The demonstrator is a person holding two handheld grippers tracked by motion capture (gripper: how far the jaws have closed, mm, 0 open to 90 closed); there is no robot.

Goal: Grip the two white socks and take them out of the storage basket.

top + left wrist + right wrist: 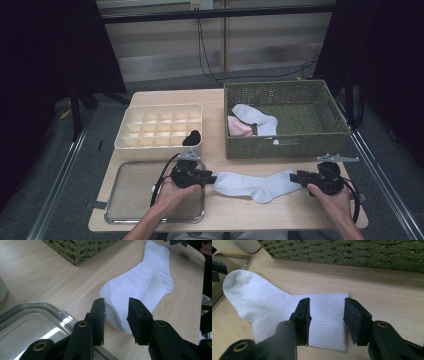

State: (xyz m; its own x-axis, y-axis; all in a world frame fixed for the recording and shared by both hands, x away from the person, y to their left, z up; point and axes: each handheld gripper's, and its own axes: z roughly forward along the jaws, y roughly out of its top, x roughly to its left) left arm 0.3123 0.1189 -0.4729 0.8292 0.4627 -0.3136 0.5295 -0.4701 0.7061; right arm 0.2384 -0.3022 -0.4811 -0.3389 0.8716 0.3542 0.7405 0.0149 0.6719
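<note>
Both grippers' jaws standing open, left gripper (212, 177) at sock (255, 186) toe, right gripper (295, 176) at cuff, sock lying flat on table (215, 102), between tray (112, 212) and basket (280, 145).

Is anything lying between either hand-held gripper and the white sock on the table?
Nothing visible. The white sock lies flat on the table, its toe at the left hand-held gripper and its cuff at the right hand-held gripper. Both stand open, with only sock and bare wood ahead.
</note>
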